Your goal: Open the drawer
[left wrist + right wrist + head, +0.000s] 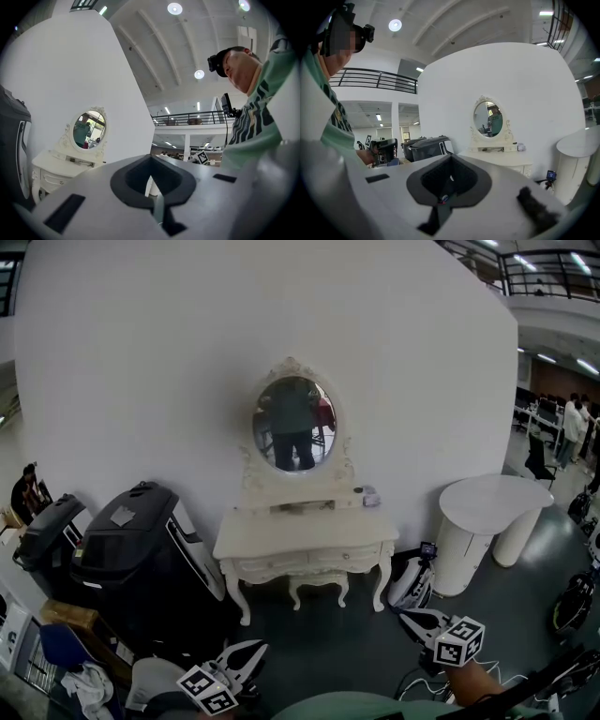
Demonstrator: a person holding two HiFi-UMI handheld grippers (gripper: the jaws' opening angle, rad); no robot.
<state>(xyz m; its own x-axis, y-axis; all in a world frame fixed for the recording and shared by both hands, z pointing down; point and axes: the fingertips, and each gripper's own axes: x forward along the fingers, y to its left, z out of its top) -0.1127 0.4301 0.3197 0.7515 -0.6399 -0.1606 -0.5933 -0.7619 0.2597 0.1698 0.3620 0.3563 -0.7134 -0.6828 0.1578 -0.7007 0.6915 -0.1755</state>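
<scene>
Hanging low and well apart from the white worktop [302,529], the left tongs [257,650] and the right tongs [407,616] both have their jaws pressed together on nothing. The drawer [274,565] sits closed in the worktop's front, below the oval mirror [294,424], against the white wall [141,381].

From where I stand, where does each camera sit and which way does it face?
Head view: on the person's head, looking down at the white dressing table; the left gripper and right gripper show at bottom.
Left gripper view: rides the left gripper, tilted up toward the ceiling; a green shirt shows at right.
Right gripper view: rides the right gripper, roughly level toward the oval mirror; the shirt shows at left.
All three show the dressing table.
</scene>
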